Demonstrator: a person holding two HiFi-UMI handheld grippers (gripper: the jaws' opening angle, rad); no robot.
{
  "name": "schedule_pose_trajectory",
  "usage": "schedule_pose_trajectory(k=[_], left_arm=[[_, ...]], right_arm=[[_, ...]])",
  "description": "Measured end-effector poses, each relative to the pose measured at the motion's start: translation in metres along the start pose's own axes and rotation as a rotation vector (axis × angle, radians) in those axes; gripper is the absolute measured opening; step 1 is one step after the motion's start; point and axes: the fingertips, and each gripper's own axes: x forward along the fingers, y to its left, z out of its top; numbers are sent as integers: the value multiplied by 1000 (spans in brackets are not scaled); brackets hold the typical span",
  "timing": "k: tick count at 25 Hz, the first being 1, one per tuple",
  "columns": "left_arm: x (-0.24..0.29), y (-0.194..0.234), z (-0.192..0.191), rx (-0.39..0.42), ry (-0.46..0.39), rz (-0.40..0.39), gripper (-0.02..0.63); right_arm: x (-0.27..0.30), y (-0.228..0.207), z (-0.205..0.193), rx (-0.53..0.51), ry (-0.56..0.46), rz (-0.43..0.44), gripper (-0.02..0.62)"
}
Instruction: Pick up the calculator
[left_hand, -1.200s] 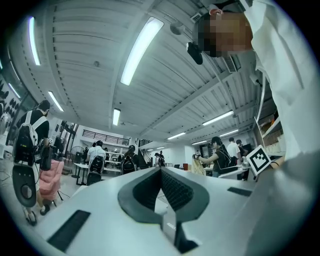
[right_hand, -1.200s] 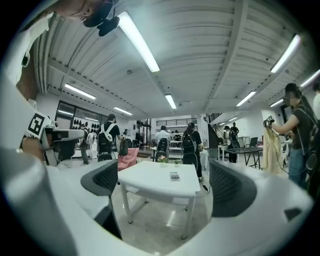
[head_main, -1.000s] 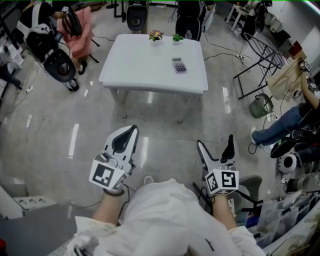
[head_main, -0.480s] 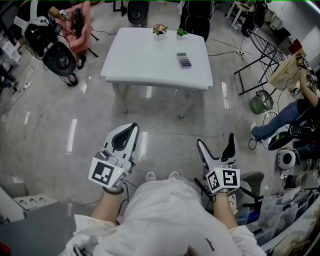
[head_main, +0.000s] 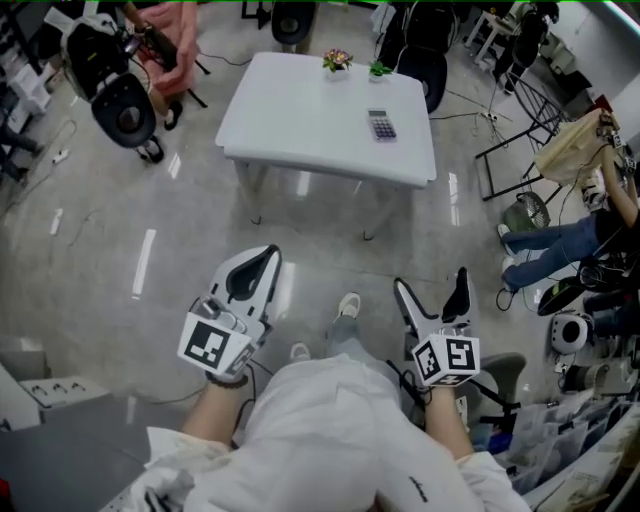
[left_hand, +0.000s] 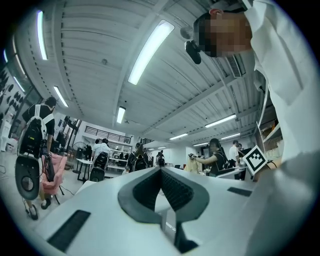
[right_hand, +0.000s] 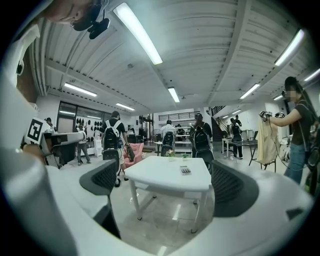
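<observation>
1. Calculator lies flat on the white table, right half, nearer the far edge. Long axis runs near-to-far, display end away from the person.
2. Both grippers are held low at the torso, pointing at the table, well short of it.
3. Left gripper: jaws together, empty.
4. Right gripper: jaws wide apart, empty.

The right gripper held its fingers wide apart and empty. Between them, well beyond the tips, stood a white tabletop. The calculator lay on it nearer the right finger, with two small plants behind.
</observation>
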Motion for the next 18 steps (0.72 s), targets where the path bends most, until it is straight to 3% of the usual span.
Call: schedule_pose_trajectory(k=[18], left_arm=[[41, -8, -13, 27, 38, -21, 17]], right_arm=[[29, -22, -12, 54, -3, 35, 578]])
